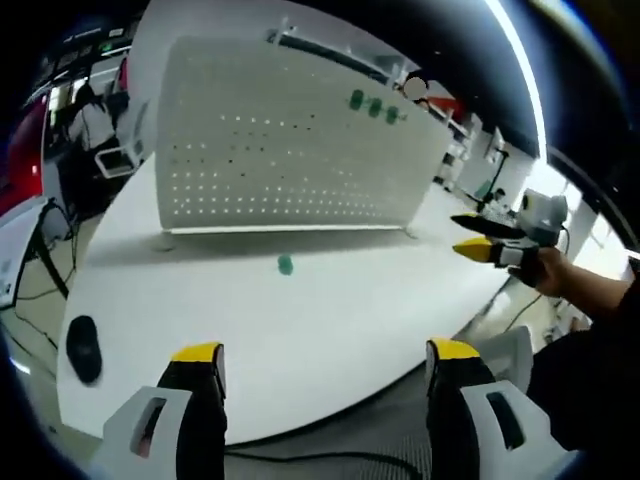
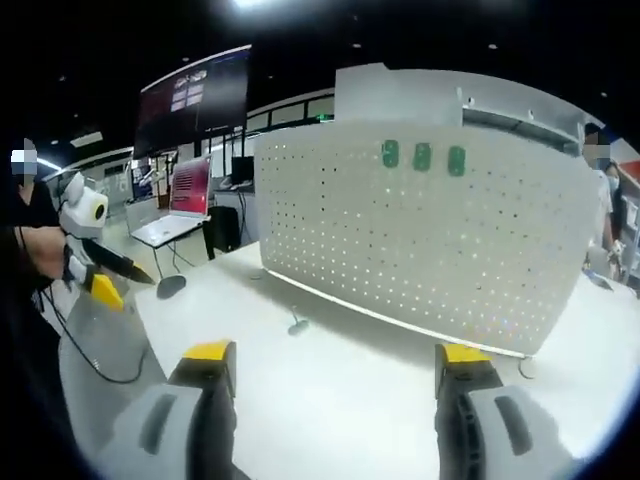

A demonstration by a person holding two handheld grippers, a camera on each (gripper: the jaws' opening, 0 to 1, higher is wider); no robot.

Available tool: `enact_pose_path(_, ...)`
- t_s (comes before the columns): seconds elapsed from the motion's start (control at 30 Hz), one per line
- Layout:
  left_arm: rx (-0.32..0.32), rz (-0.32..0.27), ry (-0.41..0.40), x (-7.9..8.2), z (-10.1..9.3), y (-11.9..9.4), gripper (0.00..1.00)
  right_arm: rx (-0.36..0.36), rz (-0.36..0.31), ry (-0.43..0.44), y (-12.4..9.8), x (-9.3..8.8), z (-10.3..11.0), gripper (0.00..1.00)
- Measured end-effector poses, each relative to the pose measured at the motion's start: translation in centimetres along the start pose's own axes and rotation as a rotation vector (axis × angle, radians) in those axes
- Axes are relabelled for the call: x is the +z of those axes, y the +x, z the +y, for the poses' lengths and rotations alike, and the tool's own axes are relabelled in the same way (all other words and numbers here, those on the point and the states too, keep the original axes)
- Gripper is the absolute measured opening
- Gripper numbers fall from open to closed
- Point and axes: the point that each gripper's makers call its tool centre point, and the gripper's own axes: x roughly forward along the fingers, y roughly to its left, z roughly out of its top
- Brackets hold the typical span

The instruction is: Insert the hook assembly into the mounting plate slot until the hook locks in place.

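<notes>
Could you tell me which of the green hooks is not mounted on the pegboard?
The lone green hook lying on the white table before the pegboard; the other three green hooks sit in a row near the board's top.

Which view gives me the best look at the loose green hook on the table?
The left gripper view: the green hook lies in the open on the white table, in front of the pegboard, between that view's open jaws. In the right gripper view I cannot make it out on the table; there I see three green hooks mounted high on the pegboard.

Lab or office; display screens (image 2: 195,95), desks (image 2: 165,230)
</notes>
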Motion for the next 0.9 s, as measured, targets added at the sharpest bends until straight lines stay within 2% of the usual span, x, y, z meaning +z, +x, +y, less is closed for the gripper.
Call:
enact_pose_path(0.07,0.003,0.046,0.063,-0.8,-0.3,0.3,0.84,0.035,0.003,0.023,0.0,-0.7,0.9,0.76)
enact_pose_path(0.1,0.000,0.050,0.066,-0.8,-0.4,0.4,0.85,0.048,0.011,0.037,0.0,-1.2,1.3,0.75)
enact_pose_path(0.13,-0.003,0.045,0.054,-0.8,-0.5,0.5,0.85,0.073,0.030,0.069,0.0,-1.9,1.9,0.75)
enact_pose_path(0.2,-0.012,0.039,0.037,-0.6,-0.4,0.4,0.86,0.080,0.038,0.071,0.0,-2.5,2.2,0.75)
enact_pose_path(0.3,-0.002,0.040,0.029,-0.7,0.2,0.4,0.86,0.120,0.088,0.084,0.1,-3.8,3.2,0.68)
enact_pose_path(0.47,0.016,0.044,0.009,-0.9,1.0,0.3,0.85,0.183,0.112,0.128,1.4,-4.5,4.8,0.68)
enact_pose_path(0.53,0.013,0.044,-0.015,-1.0,1.1,0.4,0.84,0.198,0.115,0.130,2.0,-4.3,5.1,0.61)
enact_pose_path(0.6,0.010,0.045,-0.043,-1.1,1.3,0.5,0.83,0.226,0.095,0.136,2.6,-3.5,5.5,0.45)
enact_pose_path(0.63,0.014,0.044,-0.049,-1.2,1.4,0.6,0.83,0.231,0.107,0.153,3.2,-3.4,5.5,0.43)
enact_pose_path(0.7,0.022,0.046,-0.053,-1.2,1.6,0.7,0.83,0.240,0.114,0.160,4.5,-3.2,5.6,0.45)
enact_pose_path(0.83,0.025,0.046,-0.062,-1.0,1.9,0.8,0.82,0.244,0.128,0.140,6.6,-3.0,5.5,0.40)
enact_pose_path(0.9,0.029,0.046,-0.067,-0.9,2.2,0.8,0.82,0.251,0.153,0.129,8.4,-3.1,5.4,0.40)
